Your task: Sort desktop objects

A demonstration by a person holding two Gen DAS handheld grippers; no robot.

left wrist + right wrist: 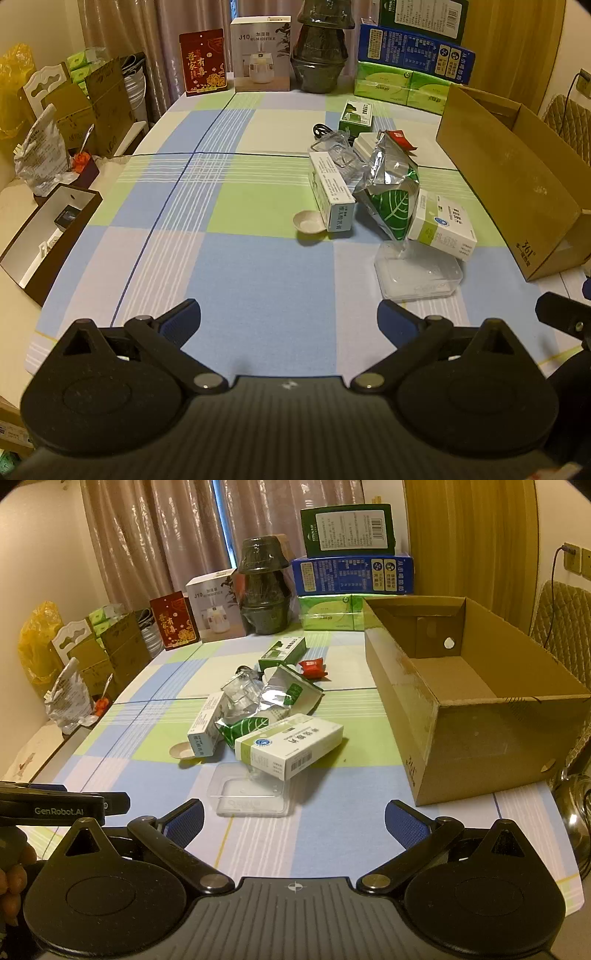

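A heap of small things lies mid-table: a white and green medicine box [290, 746] [441, 227], a second narrow box [330, 192] [207, 725], a crumpled foil bag [391, 184] [275, 701], a clear plastic tray [419, 271] [251, 794], a small cream dish [309, 222], a green box [282, 651] and a red wrapper [313, 667]. An empty cardboard box [476, 701] [506, 177] stands to the right. My left gripper [288, 321] and right gripper [293, 818] are open, empty, near the front edge, short of the heap.
Along the far edge stand a red packet [203, 62], a humidifier box [260, 53], a dark pot stack [319, 48], and tissue packs under blue and green boxes [351, 572]. Cartons and bags [74, 110] crowd the left side.
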